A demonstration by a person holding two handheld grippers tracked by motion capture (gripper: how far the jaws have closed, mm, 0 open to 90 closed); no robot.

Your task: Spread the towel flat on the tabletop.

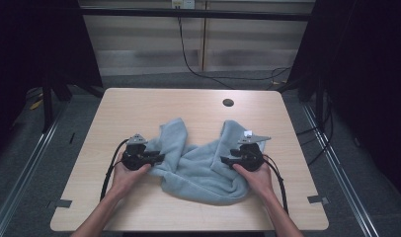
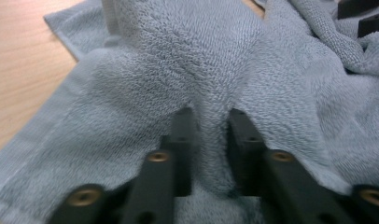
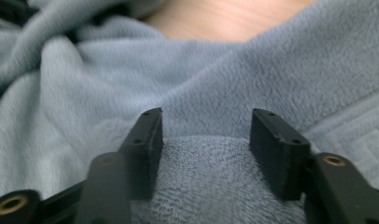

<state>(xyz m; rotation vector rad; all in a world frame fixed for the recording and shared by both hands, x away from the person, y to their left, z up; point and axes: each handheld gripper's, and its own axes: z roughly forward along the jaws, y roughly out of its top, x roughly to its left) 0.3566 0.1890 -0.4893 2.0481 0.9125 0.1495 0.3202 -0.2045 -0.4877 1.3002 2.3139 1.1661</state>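
Note:
A crumpled grey-blue towel (image 1: 203, 170) lies in the middle of the wooden table (image 1: 139, 103). My left gripper (image 1: 159, 158) sits at the towel's left edge, held level and pointing right. In the left gripper view its jaws (image 2: 211, 121) are pinched on a raised ridge of the towel (image 2: 178, 56). My right gripper (image 1: 224, 160) is at the towel's right side, pointing left. In the right gripper view its jaws (image 3: 206, 121) stand well apart, with a soft mound of towel (image 3: 215, 177) between them that is not squeezed.
A round cable hole (image 1: 228, 102) sits near the table's far edge. A small white tag (image 1: 248, 133) shows on the towel's right flap. Black frame posts and cables stand beyond the table. Bare wood surrounds the towel on all sides.

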